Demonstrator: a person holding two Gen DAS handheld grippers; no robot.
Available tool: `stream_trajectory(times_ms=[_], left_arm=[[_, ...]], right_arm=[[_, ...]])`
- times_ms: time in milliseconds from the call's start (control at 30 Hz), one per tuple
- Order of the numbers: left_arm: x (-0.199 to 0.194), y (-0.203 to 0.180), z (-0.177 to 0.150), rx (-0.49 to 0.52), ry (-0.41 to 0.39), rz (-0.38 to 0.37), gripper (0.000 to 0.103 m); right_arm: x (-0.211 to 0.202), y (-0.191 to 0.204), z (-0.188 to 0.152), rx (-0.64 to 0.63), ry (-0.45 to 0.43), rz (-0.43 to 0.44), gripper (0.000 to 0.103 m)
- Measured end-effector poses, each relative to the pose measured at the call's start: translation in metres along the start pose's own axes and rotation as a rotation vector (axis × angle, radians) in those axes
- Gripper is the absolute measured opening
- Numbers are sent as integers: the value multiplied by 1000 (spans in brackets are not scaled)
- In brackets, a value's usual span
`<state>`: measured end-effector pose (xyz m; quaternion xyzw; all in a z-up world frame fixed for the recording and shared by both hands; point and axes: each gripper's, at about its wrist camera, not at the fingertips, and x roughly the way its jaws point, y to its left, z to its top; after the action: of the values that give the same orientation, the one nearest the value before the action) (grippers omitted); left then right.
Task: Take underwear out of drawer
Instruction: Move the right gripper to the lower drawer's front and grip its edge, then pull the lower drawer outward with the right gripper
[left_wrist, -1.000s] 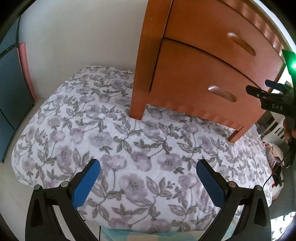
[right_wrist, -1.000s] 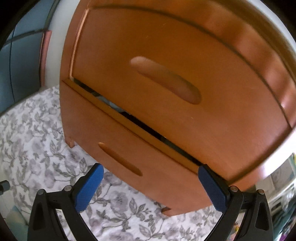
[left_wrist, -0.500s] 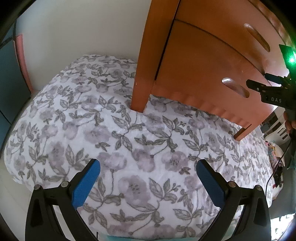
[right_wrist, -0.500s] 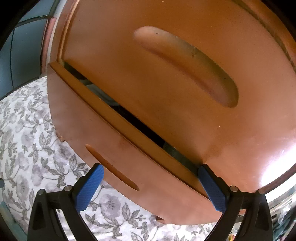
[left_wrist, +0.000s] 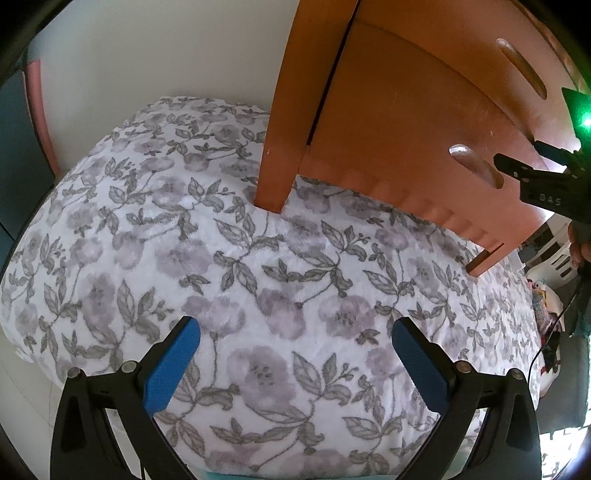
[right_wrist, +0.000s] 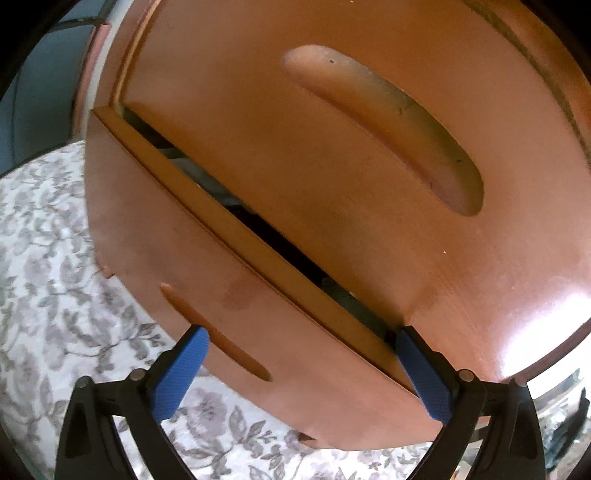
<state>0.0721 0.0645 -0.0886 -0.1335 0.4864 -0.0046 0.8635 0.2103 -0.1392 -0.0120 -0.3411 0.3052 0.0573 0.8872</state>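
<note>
At the far left of the left wrist view a dark blue door (left_wrist: 14, 155) with a pink edge is standing beside the pale wall (left_wrist: 166, 48). The left gripper (left_wrist: 295, 363) is hovering over the flowered bedspread (left_wrist: 236, 266), its blue fingers (left_wrist: 171, 369) spread wide apart and holding nothing. Further right, the wooden nightstand (left_wrist: 406, 122) is resting its legs on the bedspread, near the far edge of the bed by the wall, and the black body of the other gripper is poking in at the right edge of that view. In the right wrist view the bedspread is showing along the left and bottom, and the lower drawer (right_wrist: 207, 295) of the nightstand is sitting pulled out a little, leaving a dark slot under the upper drawer (right_wrist: 332, 166). The right gripper (right_wrist: 301, 373) is hanging just in front of the lower drawer with its jaws wide open and empty, its right fingertip at the slot. Something dark and grey is lying inside the slot, too hidden to tell whether it is underwear, so the underwear itself is not showing clearly.
</note>
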Motion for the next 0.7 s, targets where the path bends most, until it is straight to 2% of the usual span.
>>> stream_trajectory(times_ms=[133, 467, 700], left_arm=[[2, 3, -1, -12, 9, -4, 103], [10, 7, -2, -30, 26, -19, 103], [12, 7, -2, -35, 32, -24, 103]], right_arm=[[5, 11, -1, -18, -6, -58, 96], [12, 34, -1, -48, -5, -97, 93], [21, 58, -8, -117, -20, -159, 94]])
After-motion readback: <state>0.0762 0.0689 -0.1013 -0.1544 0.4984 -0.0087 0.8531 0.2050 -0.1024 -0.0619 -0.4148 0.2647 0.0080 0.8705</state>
